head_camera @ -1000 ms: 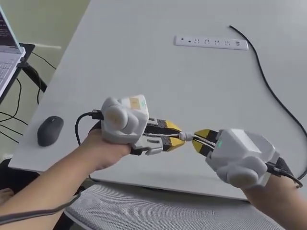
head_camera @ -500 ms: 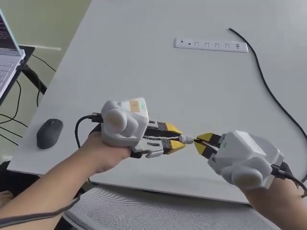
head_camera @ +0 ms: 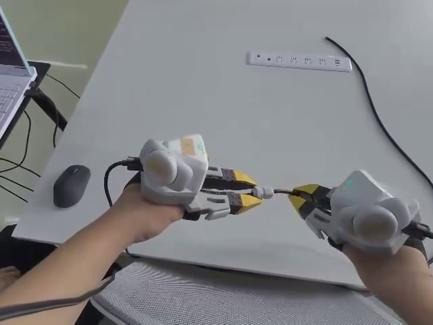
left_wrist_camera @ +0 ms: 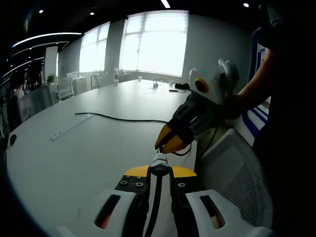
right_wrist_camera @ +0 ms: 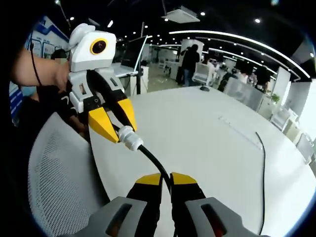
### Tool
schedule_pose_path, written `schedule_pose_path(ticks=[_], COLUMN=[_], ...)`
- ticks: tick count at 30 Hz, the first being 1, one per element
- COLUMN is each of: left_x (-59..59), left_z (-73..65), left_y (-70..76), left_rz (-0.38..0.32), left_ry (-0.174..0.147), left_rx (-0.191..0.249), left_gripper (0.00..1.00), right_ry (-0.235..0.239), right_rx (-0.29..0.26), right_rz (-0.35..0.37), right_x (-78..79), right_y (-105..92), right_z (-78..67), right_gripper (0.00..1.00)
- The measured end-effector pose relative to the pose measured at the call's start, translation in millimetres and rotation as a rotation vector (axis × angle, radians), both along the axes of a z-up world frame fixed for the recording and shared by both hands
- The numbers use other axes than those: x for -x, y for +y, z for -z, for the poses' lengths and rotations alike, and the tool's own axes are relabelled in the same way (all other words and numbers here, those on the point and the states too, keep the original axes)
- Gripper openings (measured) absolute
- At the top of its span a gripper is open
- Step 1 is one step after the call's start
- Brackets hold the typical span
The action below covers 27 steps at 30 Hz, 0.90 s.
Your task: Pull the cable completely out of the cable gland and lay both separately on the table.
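White gland [head_camera: 266,193]: clenched in left claw [head_camera: 254,197], above the surface [head_camera: 203,101] near its front edge
Black cable [head_camera: 285,192]: clenched in right claw [head_camera: 306,197]

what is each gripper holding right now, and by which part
The left gripper is shut on the white cable gland, holding its rear part. The right gripper pinches the black cable a short way from the gland.

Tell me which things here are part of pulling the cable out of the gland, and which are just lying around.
In the job:
cable gland, held in the left gripper
cable, held in the right gripper

Lying about:
power strip
black cord
mouse
laptop
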<state>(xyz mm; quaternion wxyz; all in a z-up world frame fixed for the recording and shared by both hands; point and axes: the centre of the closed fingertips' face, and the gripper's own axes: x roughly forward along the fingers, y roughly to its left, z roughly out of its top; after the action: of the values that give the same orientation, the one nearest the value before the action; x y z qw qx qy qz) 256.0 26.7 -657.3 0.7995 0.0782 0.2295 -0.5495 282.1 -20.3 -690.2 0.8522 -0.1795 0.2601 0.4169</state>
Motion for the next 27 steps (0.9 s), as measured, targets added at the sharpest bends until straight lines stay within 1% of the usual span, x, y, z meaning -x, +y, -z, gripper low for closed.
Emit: schedule_pose_path(ticks=[2, 5, 6, 10, 12, 14, 15, 18, 19, 24, 26, 27], left_x=[-0.2, -0.7, -0.8, -1.4, -1.2, -1.2, -1.4, -1.6, -1.5, -1.3, -1.3, -1.3], left_z=[0.8, 1.6, 1.2, 1.2, 1.5, 1.6, 1.4, 0.9, 0.7, 0.9, 1.0, 0.9], left_y=[-0.2, -0.5, -0.6, 0.5, 1.2, 1.9, 2.1, 1.7, 1.5, 1.0, 0.8, 0.7], left_rz=[0.001, 0.003, 0.002, 0.001, 0.0, -0.001, -0.002, -0.003, -0.002, 0.0, -0.001, -0.001], left_ry=[0.0, -0.002, -0.002, -0.003, -0.002, -0.002, -0.002, -0.003, -0.002, -0.002, -0.001, -0.002], left_rx=[-0.003, -0.007, -0.007, -0.007, -0.008, -0.007, -0.005, -0.002, -0.001, -0.001, 0.001, 0.002], left_gripper=[0.15, 0.15, 0.15, 0.15, 0.15, 0.15, 0.15, 0.15, 0.15, 0.15, 0.15, 0.15], right_ry=[0.014, 0.051, 0.054, 0.088, 0.127, 0.173, 0.203, 0.257, 0.256, 0.284, 0.299, 0.319], right_rx=[-0.01, -0.036, -0.038, -0.055, -0.076, -0.107, -0.132, -0.174, -0.171, -0.174, -0.191, -0.207], right_rz=[0.017, 0.062, 0.067, 0.115, 0.159, 0.223, 0.261, 0.325, 0.328, 0.378, 0.406, 0.434], right_x=[-1.1, -3.7, -4.2, -7.0, -7.9, -10.4, -11.7, -12.3, -12.8, -12.9, -13.5, -13.5], right_y=[-1.1, -6.0, -6.9, -16.0, -21.2, -28.8, -32.8, -40.9, -43.1, -53.4, -57.1, -59.8], right_z=[2.9, 8.1, 8.7, 14.5, 19.3, 25.2, 28.2, 34.9, 36.5, 46.0, 49.0, 51.7], right_gripper=[0.01, 0.01, 0.01, 0.0, 0.0, 0.01, 0.01, 0.01, 0.01, 0.01, 0.01, 0.01])
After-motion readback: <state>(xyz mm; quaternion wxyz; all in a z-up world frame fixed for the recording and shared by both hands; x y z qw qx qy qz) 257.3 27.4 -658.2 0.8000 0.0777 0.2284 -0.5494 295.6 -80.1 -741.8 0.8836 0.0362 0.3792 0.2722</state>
